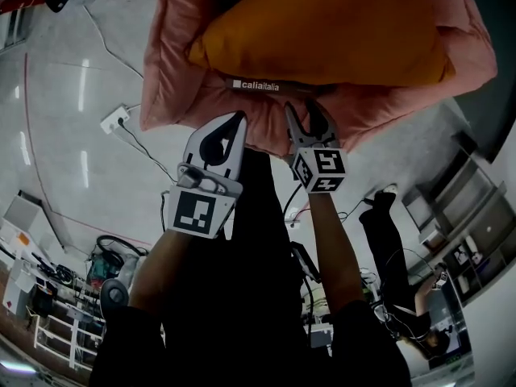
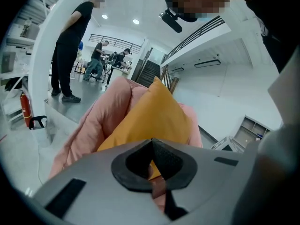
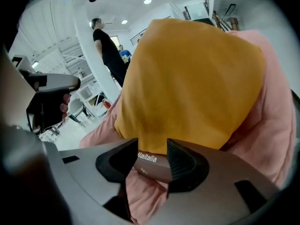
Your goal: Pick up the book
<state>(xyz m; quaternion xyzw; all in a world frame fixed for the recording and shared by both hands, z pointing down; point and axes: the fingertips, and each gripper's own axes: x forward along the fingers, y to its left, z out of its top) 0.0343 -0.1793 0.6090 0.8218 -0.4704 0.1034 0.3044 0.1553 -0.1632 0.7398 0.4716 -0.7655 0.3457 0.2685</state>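
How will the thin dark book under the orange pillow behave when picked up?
The thin dark book is probably stiff: its edge runs straight. The orange pillow lying on it may drag or slide off. The soft pink cushion beneath likely gives if pressed.

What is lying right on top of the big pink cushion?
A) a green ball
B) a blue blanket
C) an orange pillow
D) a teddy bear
C: a soft orange fabric pillow lies on the big puffy pink cushion, with a thin dark book with white letters tucked in under the pillow's edge.
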